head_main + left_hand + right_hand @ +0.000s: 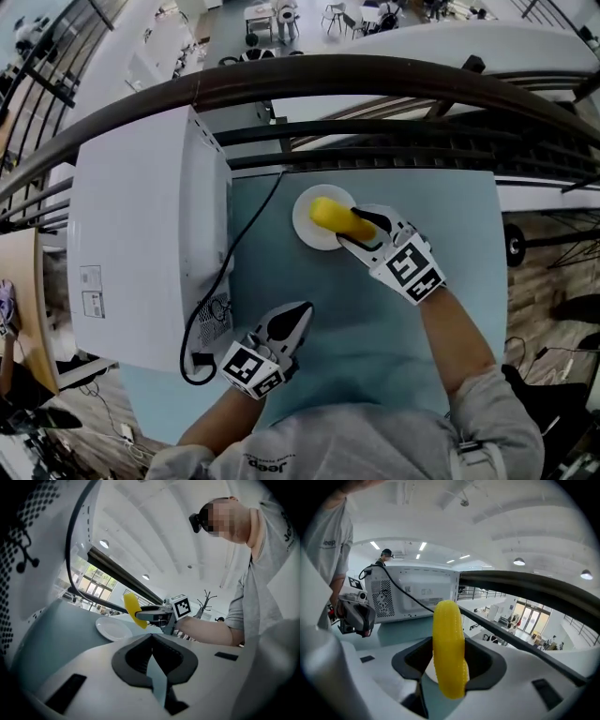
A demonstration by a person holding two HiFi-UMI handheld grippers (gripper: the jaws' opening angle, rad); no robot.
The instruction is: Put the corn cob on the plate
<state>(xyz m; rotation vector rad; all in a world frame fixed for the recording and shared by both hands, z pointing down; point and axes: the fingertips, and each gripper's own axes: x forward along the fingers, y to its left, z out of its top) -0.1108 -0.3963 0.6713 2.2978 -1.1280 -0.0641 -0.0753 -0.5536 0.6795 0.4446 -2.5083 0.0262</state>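
The yellow corn cob (336,217) hangs over the small white plate (307,228) at the far middle of the teal table, and my right gripper (362,232) is shut on it. The left gripper view shows the cob (132,611) tilted, its lower end just above the plate (112,629). In the right gripper view the cob (449,653) stands upright between the dark pads. My left gripper (298,314) rests low over the near part of the table, its jaws together and nothing in them.
A white microwave (141,244) fills the table's left side, its back toward me, and a black cable (230,272) loops down beside it. A dark railing (375,80) runs behind the table's far edge. Bare teal tabletop (375,328) lies between the grippers.
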